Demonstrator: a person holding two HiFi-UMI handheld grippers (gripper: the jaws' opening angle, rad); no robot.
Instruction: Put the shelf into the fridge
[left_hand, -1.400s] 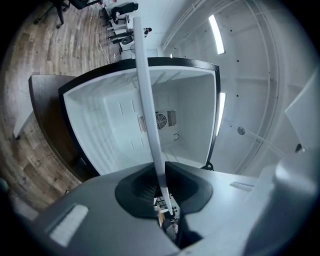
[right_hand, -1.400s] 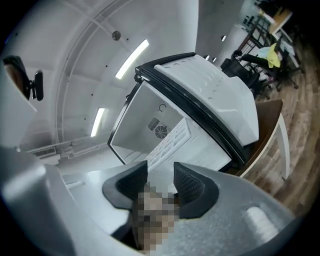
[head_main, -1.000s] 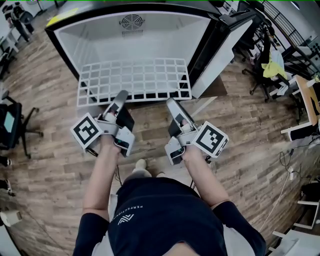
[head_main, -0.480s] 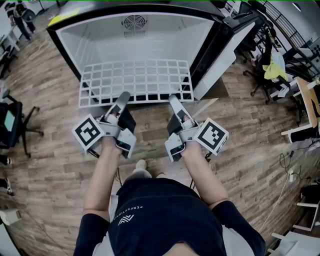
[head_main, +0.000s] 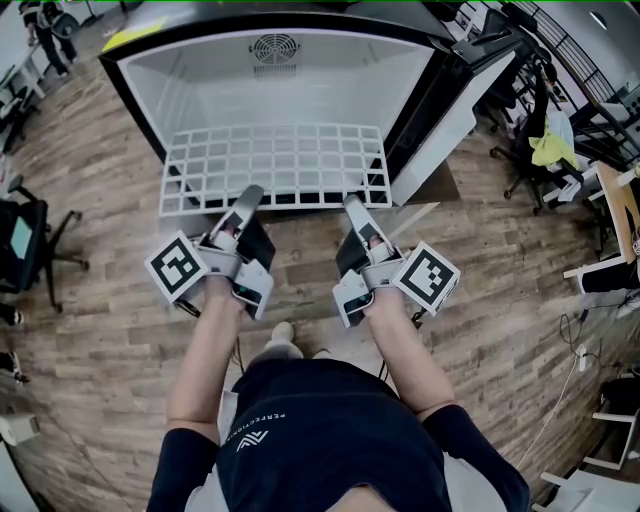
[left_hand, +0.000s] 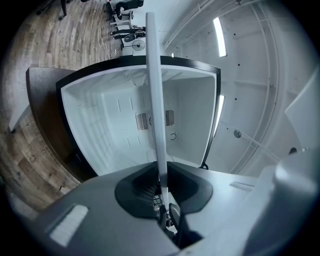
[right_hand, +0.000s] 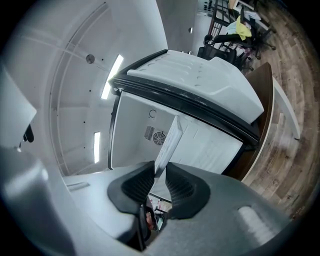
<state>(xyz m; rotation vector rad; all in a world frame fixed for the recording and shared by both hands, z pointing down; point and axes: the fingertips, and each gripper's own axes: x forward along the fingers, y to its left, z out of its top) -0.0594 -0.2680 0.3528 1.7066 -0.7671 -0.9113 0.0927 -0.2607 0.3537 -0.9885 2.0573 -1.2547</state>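
Left gripper (head_main: 250, 190) clamps the wire shelf (head_main: 275, 165) while the right gripper (head_main: 352, 200) is closing round it, seemingly loose; pushing early could skew it.

The plank floor (head_main: 120, 330) carries the fridge (head_main: 270, 90) and office chairs (head_main: 25, 240).

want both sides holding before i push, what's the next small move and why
Probably let the right gripper finish closing on the shelf: its jaws are closing round the front edge, and the left gripper clamps it. After that, slide it into the fridge.
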